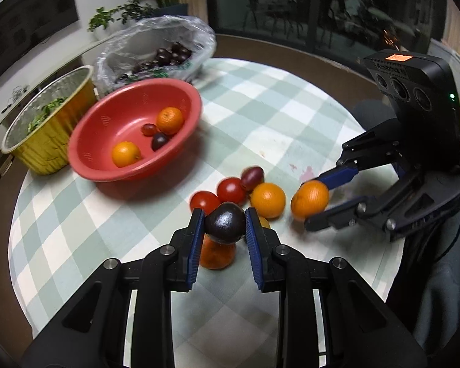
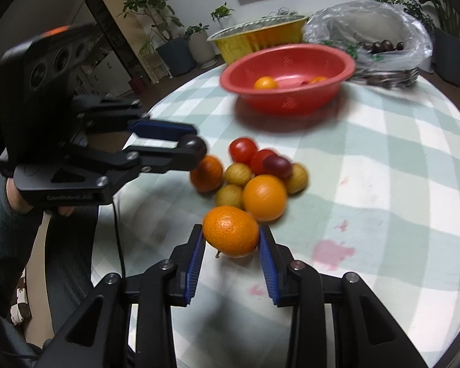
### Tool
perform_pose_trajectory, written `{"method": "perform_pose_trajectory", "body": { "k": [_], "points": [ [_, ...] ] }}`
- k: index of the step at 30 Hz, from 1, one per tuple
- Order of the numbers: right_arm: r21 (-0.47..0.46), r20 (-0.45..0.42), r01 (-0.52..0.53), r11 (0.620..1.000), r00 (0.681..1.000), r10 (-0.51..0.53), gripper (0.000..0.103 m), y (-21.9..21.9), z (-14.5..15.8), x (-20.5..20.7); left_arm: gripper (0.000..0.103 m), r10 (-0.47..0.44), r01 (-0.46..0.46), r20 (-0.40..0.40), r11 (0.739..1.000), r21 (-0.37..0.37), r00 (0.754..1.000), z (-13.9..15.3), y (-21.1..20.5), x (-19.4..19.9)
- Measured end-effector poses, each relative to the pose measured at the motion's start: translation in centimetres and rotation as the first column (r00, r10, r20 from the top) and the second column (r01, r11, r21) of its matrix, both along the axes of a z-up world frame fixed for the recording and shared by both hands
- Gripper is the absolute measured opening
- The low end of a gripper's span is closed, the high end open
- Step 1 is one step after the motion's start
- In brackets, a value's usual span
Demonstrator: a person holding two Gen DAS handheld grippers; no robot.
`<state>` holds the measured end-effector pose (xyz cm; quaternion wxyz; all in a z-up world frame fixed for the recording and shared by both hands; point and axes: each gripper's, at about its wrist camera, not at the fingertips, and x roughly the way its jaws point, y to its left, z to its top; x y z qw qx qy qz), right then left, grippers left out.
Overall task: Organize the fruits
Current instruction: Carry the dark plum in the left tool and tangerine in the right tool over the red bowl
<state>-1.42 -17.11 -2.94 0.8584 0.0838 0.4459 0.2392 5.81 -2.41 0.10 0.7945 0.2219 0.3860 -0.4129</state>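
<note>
My left gripper [image 1: 225, 224] is shut on a dark purple plum [image 1: 225, 222], held a little above an orange [image 1: 216, 254] in the fruit pile. Across the table, the same left gripper [image 2: 196, 150] shows from the side with the plum [image 2: 195, 147] at its tips. My right gripper [image 2: 231, 236] is shut on an orange [image 2: 231, 234]; from the left it is seen as the right gripper [image 1: 314, 202] with its orange [image 1: 310, 199]. The pile holds tomatoes [image 1: 231, 189], an orange [image 1: 267, 200] and small yellow fruits [image 2: 237, 174]. A red bowl [image 1: 86, 153] holds two oranges and dark fruits.
A gold foil tub [image 1: 46, 150] stands left of the bowl, and a clear plastic bag [image 1: 156, 49] of dark fruits lies behind it. The round table has a green checked cloth [image 2: 383, 184] with pink stains near the right gripper. Potted plants stand beyond the table.
</note>
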Motion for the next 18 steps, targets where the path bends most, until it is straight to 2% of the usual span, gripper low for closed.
{"method": "perform_pose_trajectory", "body": {
  "k": [9,14,18],
  "points": [
    [-0.009,0.07,0.091,0.996,0.993,-0.09,0.038,-4.1,3.3,2.6,0.025,0.116,-0.113,0.025,0.987,-0.111,0.993,2.5,0.7,2.7],
    [-0.007,0.122,0.116,0.993,0.986,-0.115,0.038,-5.1,6.1,5.5,0.025,0.211,-0.205,0.018,0.964,-0.171,0.977,3.7,0.7,6.1],
    [-0.011,0.138,0.12,0.993,0.983,-0.117,0.038,-5.2,7.6,8.2,0.025,0.276,-0.27,0.005,0.945,-0.182,0.961,3.9,0.5,8.9]
  ]
}}
